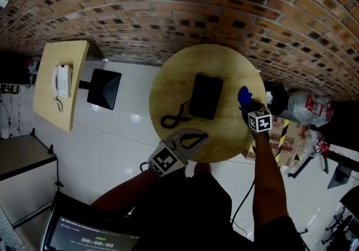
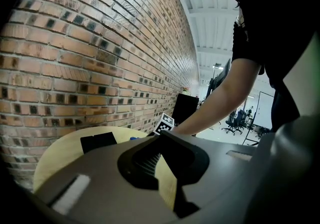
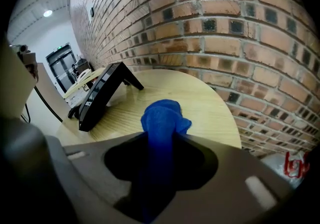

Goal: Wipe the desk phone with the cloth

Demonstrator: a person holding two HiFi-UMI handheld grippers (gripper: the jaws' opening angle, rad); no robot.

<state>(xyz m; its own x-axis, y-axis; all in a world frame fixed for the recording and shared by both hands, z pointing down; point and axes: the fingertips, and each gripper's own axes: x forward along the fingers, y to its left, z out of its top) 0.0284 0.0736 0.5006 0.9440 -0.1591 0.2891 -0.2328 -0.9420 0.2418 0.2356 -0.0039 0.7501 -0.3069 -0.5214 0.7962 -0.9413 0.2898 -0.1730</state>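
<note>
The crumpled blue cloth (image 3: pixel 164 117) sits pinched between the jaws of the right gripper (image 3: pixel 161 138), its long axis along them, bunched end poking past the tips.

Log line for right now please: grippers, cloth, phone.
right gripper: shut on blue cloth | left gripper: empty, over near edge of round table | black desk phone: on table, cloth beside it, not touching
</note>
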